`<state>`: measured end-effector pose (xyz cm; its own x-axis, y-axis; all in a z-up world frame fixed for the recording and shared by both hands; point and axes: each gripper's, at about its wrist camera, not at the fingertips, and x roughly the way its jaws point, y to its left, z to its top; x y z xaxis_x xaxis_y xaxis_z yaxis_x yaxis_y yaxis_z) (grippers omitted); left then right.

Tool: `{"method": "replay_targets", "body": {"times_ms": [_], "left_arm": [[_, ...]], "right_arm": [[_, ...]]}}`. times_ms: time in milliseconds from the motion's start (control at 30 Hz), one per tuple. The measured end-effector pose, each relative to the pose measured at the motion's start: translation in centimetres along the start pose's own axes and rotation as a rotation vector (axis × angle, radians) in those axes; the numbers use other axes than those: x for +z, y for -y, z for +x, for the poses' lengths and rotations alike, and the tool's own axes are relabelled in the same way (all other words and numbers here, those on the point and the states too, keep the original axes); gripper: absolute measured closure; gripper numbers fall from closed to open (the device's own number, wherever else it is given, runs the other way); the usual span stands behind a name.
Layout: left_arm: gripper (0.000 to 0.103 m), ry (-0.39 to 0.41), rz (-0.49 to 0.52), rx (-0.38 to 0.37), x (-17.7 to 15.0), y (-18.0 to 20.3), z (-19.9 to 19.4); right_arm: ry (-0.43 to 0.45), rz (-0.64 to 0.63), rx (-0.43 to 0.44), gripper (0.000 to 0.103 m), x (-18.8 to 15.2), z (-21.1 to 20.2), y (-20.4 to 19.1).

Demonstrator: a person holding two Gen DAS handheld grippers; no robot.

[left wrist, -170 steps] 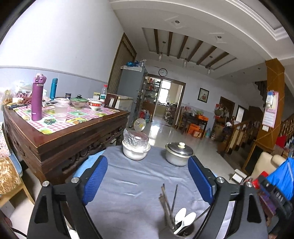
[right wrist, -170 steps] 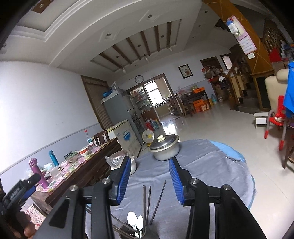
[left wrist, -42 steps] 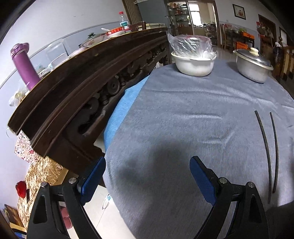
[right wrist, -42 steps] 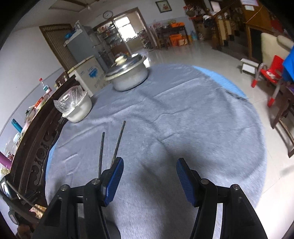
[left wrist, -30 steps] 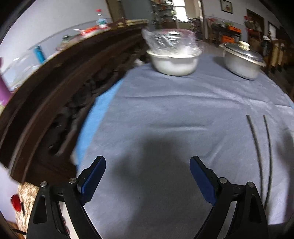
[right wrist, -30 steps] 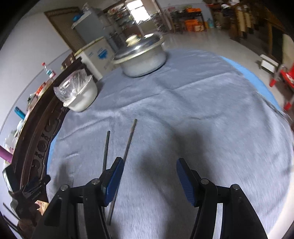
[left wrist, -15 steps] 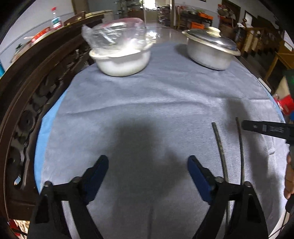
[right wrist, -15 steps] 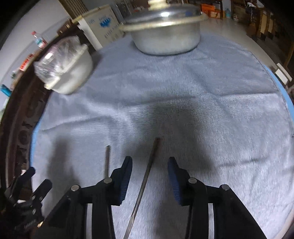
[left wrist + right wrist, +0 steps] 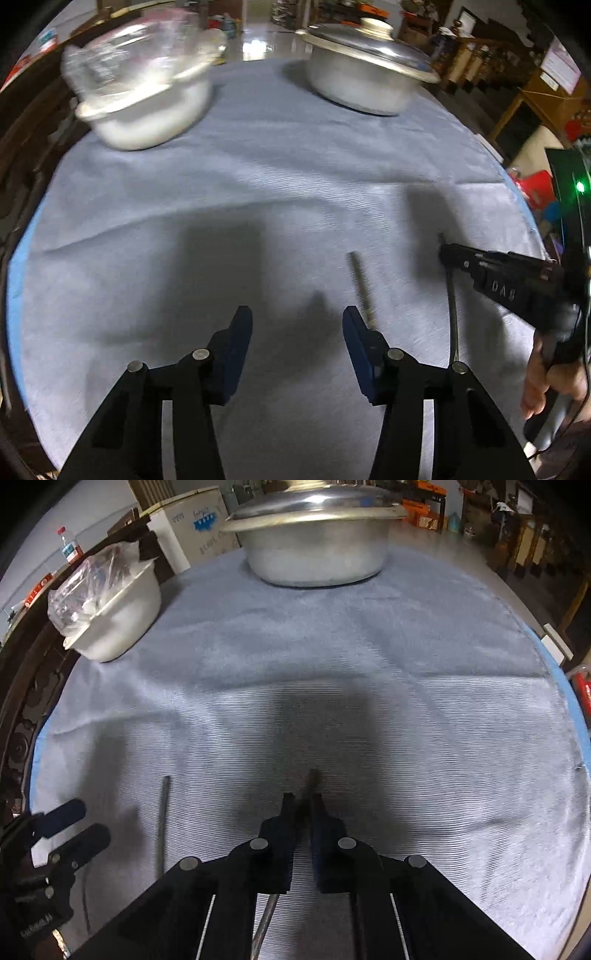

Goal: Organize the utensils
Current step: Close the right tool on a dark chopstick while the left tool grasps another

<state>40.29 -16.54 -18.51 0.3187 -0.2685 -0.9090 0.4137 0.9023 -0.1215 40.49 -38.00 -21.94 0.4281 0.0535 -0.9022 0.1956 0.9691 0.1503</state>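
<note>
Two dark chopsticks lie side by side on the grey cloth [image 9: 258, 206]. My right gripper [image 9: 303, 801] is shut on the right chopstick [image 9: 313, 780], whose tip pokes out past the pads; in the left wrist view that chopstick [image 9: 453, 317] runs under the right gripper [image 9: 445, 253]. The left chopstick [image 9: 361, 284] lies just beyond the right finger of my left gripper [image 9: 297, 325]. The left jaws are closing, with only cloth between the blue pads. From the right wrist view, the left gripper [image 9: 72, 827] hangs beside the left chopstick [image 9: 162, 823].
A white bowl under a plastic bag [image 9: 147, 107] and a lidded metal pot [image 9: 365, 81] stand at the far side of the round table. A dark carved wooden table [image 9: 22, 709] borders the left. A hand [image 9: 546, 384] holds the right gripper.
Both grippers have sunk toward the cloth and come nearer the chopsticks. The right jaws have shut on the right chopstick. The left jaws have narrowed and shifted right toward the left chopstick.
</note>
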Motion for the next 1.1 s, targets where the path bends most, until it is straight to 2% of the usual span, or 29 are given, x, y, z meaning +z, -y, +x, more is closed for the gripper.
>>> {"method": "replay_targets", "body": {"times_ms": [267,400,500,567,733,867,1100], "left_arm": [[0.051,-0.062,0.002,-0.034,2.7,2.8,3.7],[0.058,-0.063,0.022,-0.023,3.1,3.9,3.8],[0.075,-0.049,0.043,-0.004,3.1,4.3,3.9],[0.095,-0.042,0.054,0.004,3.1,4.4,3.9],[0.097,-0.028,0.025,-0.043,2.9,3.2,3.4],[0.098,0.029,-0.017,-0.036,2.3,1.9,1.7],[0.098,0.160,-0.060,0.008,1.3,-1.0,-3.8]], "right_arm": [[0.006,0.012,0.039,0.095,-0.2,-0.4,2.2],[0.001,0.012,0.051,0.095,-0.3,-0.6,2.4],[0.004,0.007,0.053,0.095,-0.4,-0.4,2.4],[0.012,0.003,0.050,0.095,-0.4,-0.5,2.3],[0.072,0.009,0.062,0.096,-0.7,-1.2,2.4],[0.124,0.016,0.067,0.096,-1.3,-3.3,2.8],[0.251,0.062,0.113,0.096,-2.5,-7.4,4.0]]}}
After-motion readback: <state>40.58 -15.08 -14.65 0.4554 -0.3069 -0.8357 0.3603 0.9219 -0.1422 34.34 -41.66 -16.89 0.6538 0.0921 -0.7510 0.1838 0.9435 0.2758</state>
